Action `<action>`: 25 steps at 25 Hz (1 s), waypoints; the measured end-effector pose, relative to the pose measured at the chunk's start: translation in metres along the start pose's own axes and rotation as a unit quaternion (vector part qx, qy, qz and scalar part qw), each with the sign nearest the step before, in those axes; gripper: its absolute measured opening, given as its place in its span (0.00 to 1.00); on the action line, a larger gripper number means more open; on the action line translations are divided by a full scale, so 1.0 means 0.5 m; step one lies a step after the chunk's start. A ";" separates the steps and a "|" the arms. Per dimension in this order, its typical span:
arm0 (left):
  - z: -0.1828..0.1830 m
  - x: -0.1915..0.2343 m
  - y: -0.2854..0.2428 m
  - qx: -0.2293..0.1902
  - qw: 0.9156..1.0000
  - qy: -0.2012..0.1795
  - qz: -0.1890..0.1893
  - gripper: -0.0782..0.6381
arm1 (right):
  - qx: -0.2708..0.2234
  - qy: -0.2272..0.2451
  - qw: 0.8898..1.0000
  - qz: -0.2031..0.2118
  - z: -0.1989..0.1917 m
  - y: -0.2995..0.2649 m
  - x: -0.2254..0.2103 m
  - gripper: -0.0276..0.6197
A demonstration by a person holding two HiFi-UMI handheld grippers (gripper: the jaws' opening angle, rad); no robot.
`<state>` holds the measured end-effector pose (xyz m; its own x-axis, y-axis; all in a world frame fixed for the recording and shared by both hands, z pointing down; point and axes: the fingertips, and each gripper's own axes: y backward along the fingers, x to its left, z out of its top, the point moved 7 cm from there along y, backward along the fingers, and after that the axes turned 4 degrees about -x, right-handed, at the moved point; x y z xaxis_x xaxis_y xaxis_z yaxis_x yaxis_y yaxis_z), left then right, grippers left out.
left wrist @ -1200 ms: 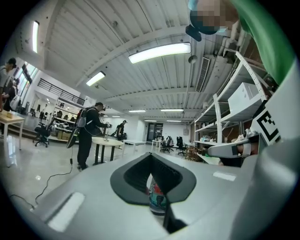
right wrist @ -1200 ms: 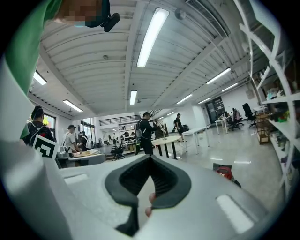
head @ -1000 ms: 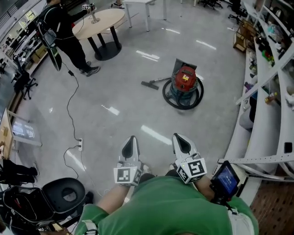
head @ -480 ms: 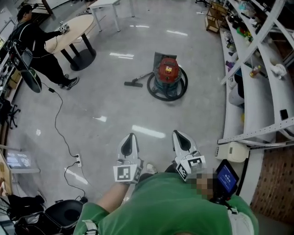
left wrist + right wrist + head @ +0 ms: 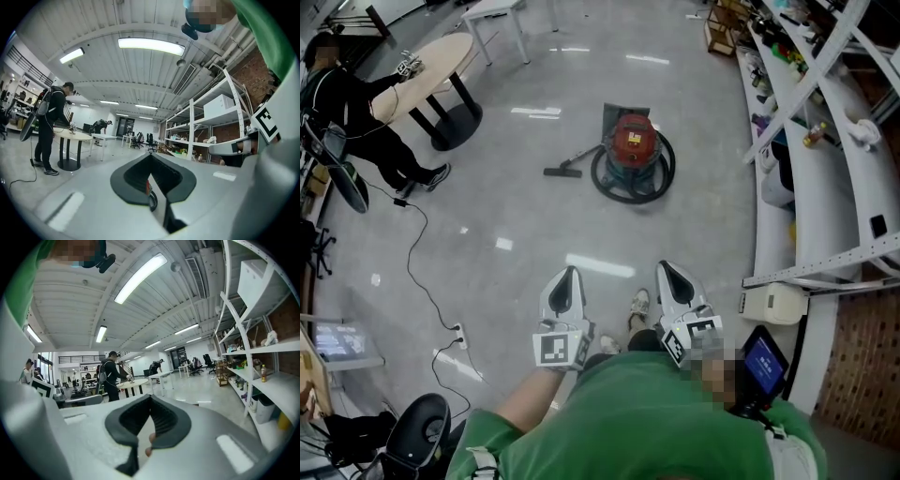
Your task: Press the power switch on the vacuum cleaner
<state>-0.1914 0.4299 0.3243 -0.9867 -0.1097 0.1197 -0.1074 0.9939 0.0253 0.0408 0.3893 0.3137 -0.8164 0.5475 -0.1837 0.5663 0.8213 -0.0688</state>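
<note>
The vacuum cleaner (image 5: 632,142) has a red top and teal body, with a black hose coiled on the floor round it and a floor nozzle (image 5: 562,172) to its left. It stands far ahead of both grippers. My left gripper (image 5: 567,280) and right gripper (image 5: 671,277) are held close to the green-shirted chest, pointing forward, jaws shut and empty. In the left gripper view the shut left gripper (image 5: 151,158) shows a sliver of red and black through the slit below its tips. The right gripper (image 5: 150,401) is likewise shut in the right gripper view.
White shelving (image 5: 811,150) loaded with items runs along the right. At far left a person in black (image 5: 356,103) stands by a round table (image 5: 427,66). A cable (image 5: 414,246) and power strip (image 5: 457,331) lie on the floor at left. A chair (image 5: 417,441) is at bottom left.
The view has advanced and turned: the vacuum cleaner has shifted left and up in the head view, and a shoe now shows between the grippers. Both grippers keep their place, shut.
</note>
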 end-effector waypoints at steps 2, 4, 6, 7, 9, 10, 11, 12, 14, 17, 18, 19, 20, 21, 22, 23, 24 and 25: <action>-0.002 0.001 -0.031 0.006 1.000 -0.002 0.001 0.12 | -0.004 -0.002 1.000 -0.002 0.002 -0.023 -0.021 0.04; -0.004 0.003 -0.066 0.012 1.000 -0.001 0.005 0.12 | -0.008 -0.004 1.000 -0.003 0.004 -0.051 -0.046 0.04; 0.001 -0.004 -0.106 0.007 1.000 -0.005 0.006 0.12 | -0.011 -0.006 1.000 -0.002 0.010 -0.078 -0.077 0.04; 0.004 -0.009 -0.126 0.006 1.000 -0.009 0.006 0.12 | -0.013 -0.008 1.000 -0.001 0.015 -0.091 -0.093 0.04; 0.003 -0.020 -0.166 0.008 1.000 -0.013 0.003 0.12 | -0.018 -0.010 1.000 -0.001 0.025 -0.114 -0.126 0.04; 0.000 -0.025 -0.186 0.008 1.000 -0.015 -0.002 0.12 | -0.021 -0.011 1.000 -0.002 0.029 -0.125 -0.143 0.04; -0.002 -0.029 -0.205 0.005 1.000 -0.017 -0.010 0.12 | -0.024 -0.012 1.000 -0.002 0.033 -0.138 -0.158 0.04; -0.002 -0.032 -0.224 0.003 1.000 -0.020 -0.016 0.12 | -0.026 -0.013 1.000 -0.002 0.036 -0.150 -0.172 0.04; 0.001 -0.039 -0.260 0.003 1.000 -0.021 -0.013 0.12 | -0.027 -0.015 1.000 -0.001 0.040 -0.170 -0.199 0.04; -0.005 -0.064 -0.307 -0.002 1.000 -0.017 -0.012 0.12 | -0.026 -0.013 1.000 0.000 0.047 -0.192 -0.243 0.04; -0.010 -0.072 -0.320 -0.002 1.000 -0.018 -0.016 0.12 | -0.026 -0.014 1.000 -0.001 0.048 -0.199 -0.256 0.04; -0.013 -0.079 -0.331 0.001 1.000 -0.018 -0.019 0.12 | -0.026 -0.017 1.000 -0.001 0.048 -0.206 -0.268 0.04; -0.015 -0.085 -0.340 0.004 1.000 -0.018 -0.021 0.12 | -0.026 -0.020 0.999 -0.003 0.047 -0.211 -0.277 0.04; -0.017 -0.090 -0.349 0.007 1.000 -0.020 -0.023 0.12 | -0.026 -0.023 0.999 -0.005 0.047 -0.215 -0.286 0.04; -0.020 -0.094 -0.359 0.010 0.999 -0.023 -0.026 0.12 | -0.027 -0.024 0.999 -0.007 0.047 -0.218 -0.295 0.04; -0.022 -0.097 -0.370 0.013 0.999 -0.027 -0.029 0.12 | -0.028 -0.026 0.999 -0.009 0.048 -0.223 -0.303 0.04; -0.023 -0.098 -0.382 0.015 0.999 -0.029 -0.031 0.12 | -0.027 -0.027 0.999 -0.012 0.049 -0.228 -0.311 0.04; -0.023 -0.099 -0.395 0.017 0.999 -0.030 -0.032 0.12 | -0.026 -0.028 0.999 -0.016 0.050 -0.234 -0.319 0.04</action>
<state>-0.1201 0.2388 0.3246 -0.9830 -0.1738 0.0588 -0.1743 0.9847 -0.0032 0.1073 0.2018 0.3266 -0.8249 0.5128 -0.2377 0.5329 0.8458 -0.0247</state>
